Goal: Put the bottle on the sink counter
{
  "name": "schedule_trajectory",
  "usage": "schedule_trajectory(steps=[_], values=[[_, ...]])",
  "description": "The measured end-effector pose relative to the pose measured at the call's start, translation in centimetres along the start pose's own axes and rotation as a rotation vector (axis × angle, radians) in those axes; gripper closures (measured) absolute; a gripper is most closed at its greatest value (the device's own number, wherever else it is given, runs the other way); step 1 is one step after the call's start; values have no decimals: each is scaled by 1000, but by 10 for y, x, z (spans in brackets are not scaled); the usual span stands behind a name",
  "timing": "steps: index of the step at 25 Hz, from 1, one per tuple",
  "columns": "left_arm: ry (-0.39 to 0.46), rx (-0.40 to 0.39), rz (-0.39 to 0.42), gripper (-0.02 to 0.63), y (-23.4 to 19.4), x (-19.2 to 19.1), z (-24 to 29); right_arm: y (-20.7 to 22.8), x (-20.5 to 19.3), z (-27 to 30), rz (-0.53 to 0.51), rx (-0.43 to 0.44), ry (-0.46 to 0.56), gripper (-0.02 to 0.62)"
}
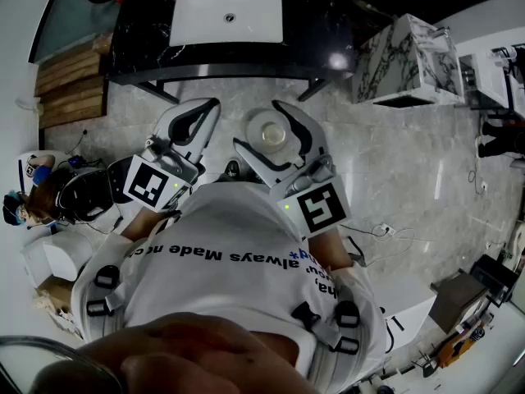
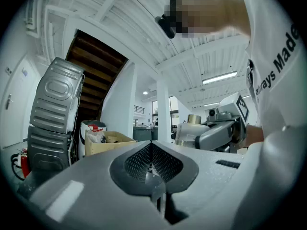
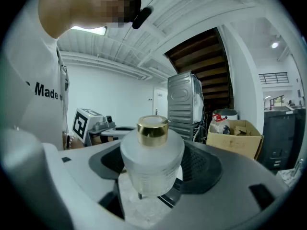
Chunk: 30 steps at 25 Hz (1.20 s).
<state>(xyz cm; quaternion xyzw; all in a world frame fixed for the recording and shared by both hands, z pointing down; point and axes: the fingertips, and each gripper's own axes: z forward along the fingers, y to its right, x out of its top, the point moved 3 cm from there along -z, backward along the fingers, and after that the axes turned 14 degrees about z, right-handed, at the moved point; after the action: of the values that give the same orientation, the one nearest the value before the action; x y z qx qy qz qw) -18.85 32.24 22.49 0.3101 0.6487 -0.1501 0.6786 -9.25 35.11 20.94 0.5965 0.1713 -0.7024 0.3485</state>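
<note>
Starting with the head view: the right gripper (image 1: 257, 123) carries the bottle (image 1: 267, 133) above the floor (image 1: 394, 154), well short of the sink counter (image 1: 139, 31). The left gripper (image 1: 207, 109) is just beside it.

Left gripper view: jaws together, nothing between them.

Right gripper view: jaws spread wide, pressing the bottle's round body below its gold cap (image 3: 152, 128).

Judged to be frosted glass: rigid, breakable, possibly slick. The wide body is the sound hold, not the cap.

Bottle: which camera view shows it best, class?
The right gripper view: the bottle sits close, frosted body and gold cap clear between the jaws. The head view shows only its top; the left gripper view shows it small, off to the side.
</note>
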Motion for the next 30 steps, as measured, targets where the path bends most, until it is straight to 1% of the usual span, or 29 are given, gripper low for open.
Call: schedule_trajectory(steps=[2,7,10,17,20,25,30], values=[[19,11,14,617,8,5,-3,-4,0,-9,-6,10,7,268],[26,16,24,617,22,9,-6,-7,1,-21,-17,9,27,268],[36,17,30,617,23,13,-5,-7,3,-23,-27,7,27,268],[24,14,35,617,26,12,-13,-16,4,-24,-22,29,38,268],[35,3,40,617,26,12,-18,-21,5,-22,-10,25,52,268],[22,-27,12,617,20,10,-30,-33,5,-11,6,-3,64,268],[46,-61,31,617,8,3,-42,-44,0,4,17,-34,64,268]])
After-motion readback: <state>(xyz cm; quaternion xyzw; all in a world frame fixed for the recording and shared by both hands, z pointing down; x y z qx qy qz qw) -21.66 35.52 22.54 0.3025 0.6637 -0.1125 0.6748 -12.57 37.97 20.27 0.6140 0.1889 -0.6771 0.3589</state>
